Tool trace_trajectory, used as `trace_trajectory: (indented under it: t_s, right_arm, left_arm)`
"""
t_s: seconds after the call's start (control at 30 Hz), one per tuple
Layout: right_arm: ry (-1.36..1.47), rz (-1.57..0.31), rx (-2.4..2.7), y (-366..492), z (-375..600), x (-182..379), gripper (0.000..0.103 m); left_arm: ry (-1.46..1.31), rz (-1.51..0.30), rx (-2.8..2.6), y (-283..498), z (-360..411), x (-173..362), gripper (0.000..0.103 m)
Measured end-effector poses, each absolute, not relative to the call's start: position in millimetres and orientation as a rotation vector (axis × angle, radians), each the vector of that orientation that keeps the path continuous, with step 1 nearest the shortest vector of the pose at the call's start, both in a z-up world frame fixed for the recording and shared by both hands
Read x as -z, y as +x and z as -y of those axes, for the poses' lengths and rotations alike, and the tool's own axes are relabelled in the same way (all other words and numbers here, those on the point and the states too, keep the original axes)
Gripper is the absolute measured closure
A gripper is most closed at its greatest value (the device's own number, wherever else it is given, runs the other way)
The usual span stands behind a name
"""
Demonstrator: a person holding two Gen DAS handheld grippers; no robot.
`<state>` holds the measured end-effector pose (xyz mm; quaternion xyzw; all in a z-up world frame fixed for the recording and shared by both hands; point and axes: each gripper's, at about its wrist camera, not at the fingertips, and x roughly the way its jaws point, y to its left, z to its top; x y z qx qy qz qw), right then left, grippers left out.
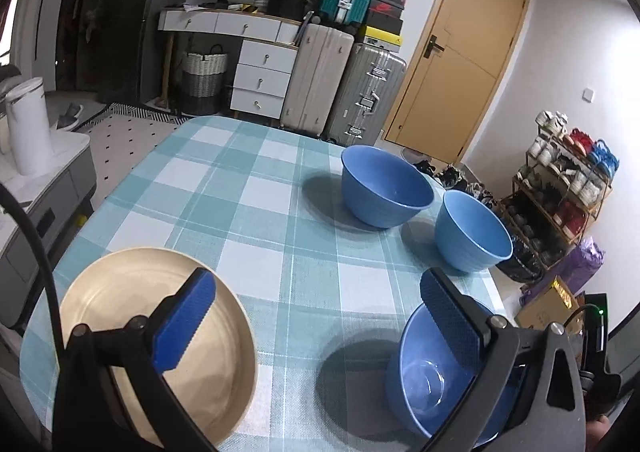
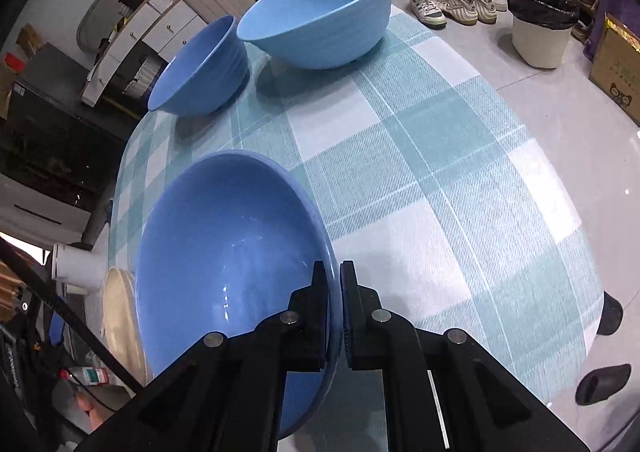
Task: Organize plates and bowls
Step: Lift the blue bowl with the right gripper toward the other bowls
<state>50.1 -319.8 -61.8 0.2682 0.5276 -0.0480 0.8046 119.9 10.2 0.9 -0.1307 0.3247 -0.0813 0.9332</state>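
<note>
- The right gripper (image 2: pixel 335 316) is clamped on the rim of a blue bowl (image 2: pixel 224 252), lower centre of the right wrist view; the bowl spreads left of the fingers, tilted over the checked tablecloth (image 2: pixel 440 171).
- Two more blue bowls (image 2: pixel 320 19) stand close together at the upper left.
- In the left wrist view, the left gripper (image 1: pixel 316 326) is spread wide, holding nothing, its left finger over a cream plate (image 1: pixel 120 312) at lower left.

Table (image 1: pixel 256 187): covered by teal checked cloth
Resting on it: cream plate (image 1: pixel 224 364), two blue bowls (image 1: pixel 386 187) (image 1: pixel 472 232)
</note>
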Motion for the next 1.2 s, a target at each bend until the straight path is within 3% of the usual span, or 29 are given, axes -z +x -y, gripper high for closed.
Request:
trace_trajectory:
  t_s: [0.6,0.9,1.07,1.2]
  right_arm:
    - [0.466,-1.070,0.094,38.2,302.5,51.4,0.097]
    - [0.422,-1.027,0.081,35.7,305.4,44.7,0.087]
    - [0.321,-0.957,0.083,31.5,301.3,30.9,0.087]
    - [0.268,-0.873,0.116,23.8,308.0,15.3,0.079]
  left_arm:
    - [-0.180,-0.645,0.172,113.7,12.1,-3.6,0.000]
    - [-0.155,-0.642,0.163,112.8,15.3,-1.6,0.000]
    - [-0.134,-0.642,0.161,111.7,19.6,0.0,0.000]
    - [-0.112,-0.631,0.160,110.0,23.3,-1.4,0.000]
